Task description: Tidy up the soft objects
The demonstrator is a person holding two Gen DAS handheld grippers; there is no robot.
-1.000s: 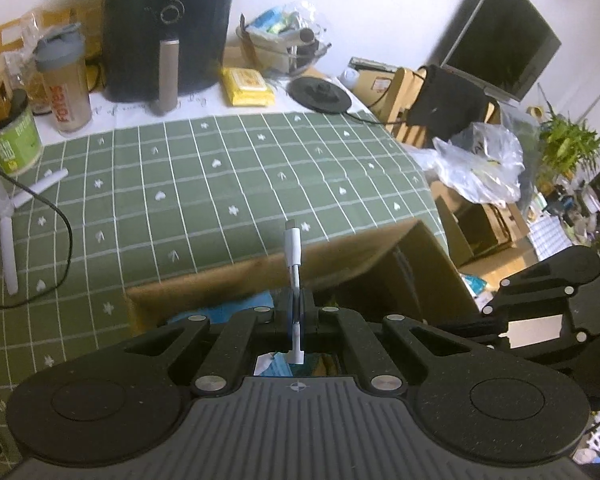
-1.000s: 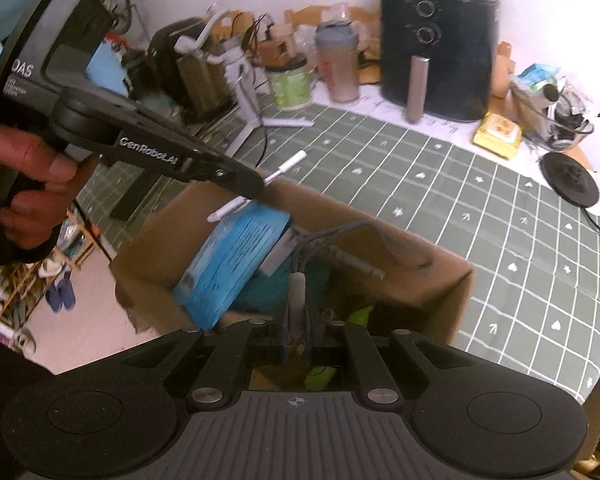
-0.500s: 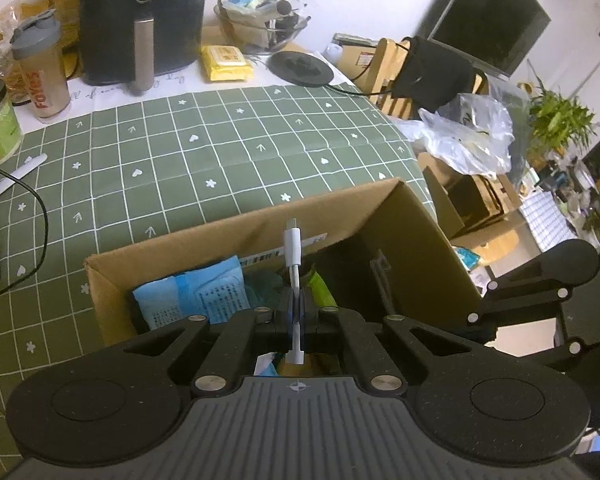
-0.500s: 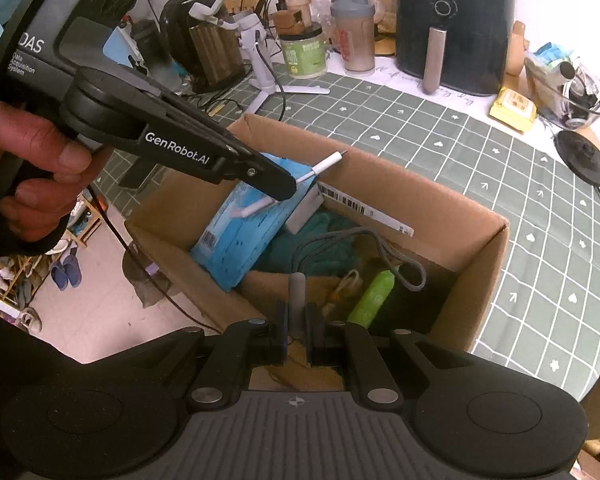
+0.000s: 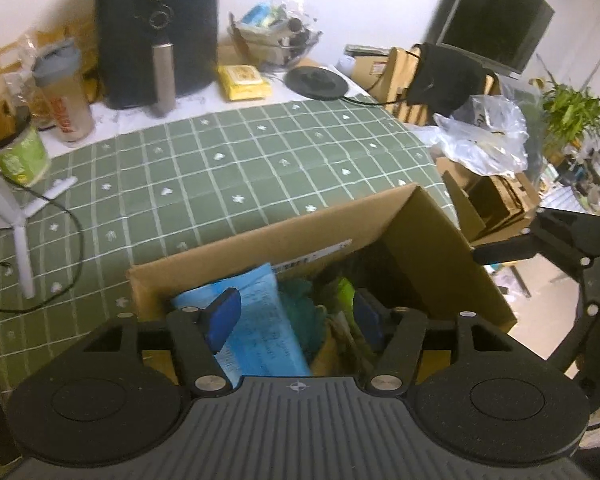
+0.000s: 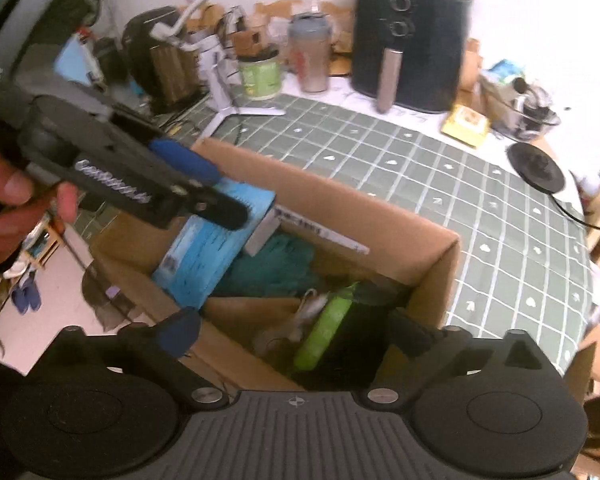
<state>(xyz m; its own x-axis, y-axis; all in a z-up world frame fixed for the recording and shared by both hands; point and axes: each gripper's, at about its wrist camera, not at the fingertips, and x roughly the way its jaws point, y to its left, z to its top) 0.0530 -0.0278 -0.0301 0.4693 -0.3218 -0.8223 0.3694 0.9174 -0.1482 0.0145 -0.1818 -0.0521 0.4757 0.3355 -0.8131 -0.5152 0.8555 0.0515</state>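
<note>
Both the left gripper [image 5: 296,312] and right gripper [image 6: 296,330] have just been opening and are hanging spread, empty, over the open brown cardboard box [image 5: 428,240]. Inside, the blue plastic soft pack [image 6: 210,256] is leaning; a careless reach risks snagging the teal cloth [image 6: 276,264].

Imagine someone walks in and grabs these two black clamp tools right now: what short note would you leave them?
Left gripper: jaws have just been opening, nothing between them, over the cardboard box.
Right gripper: jaws have just been opening wide, empty, above the same box.
In the box: a blue packet, teal fabric, a lime-green item. The white cable both grippers held a moment ago is no longer in view, presumably dropped inside.
Left: cannot tell; no loose soft items show on the green tablecloth.
</note>
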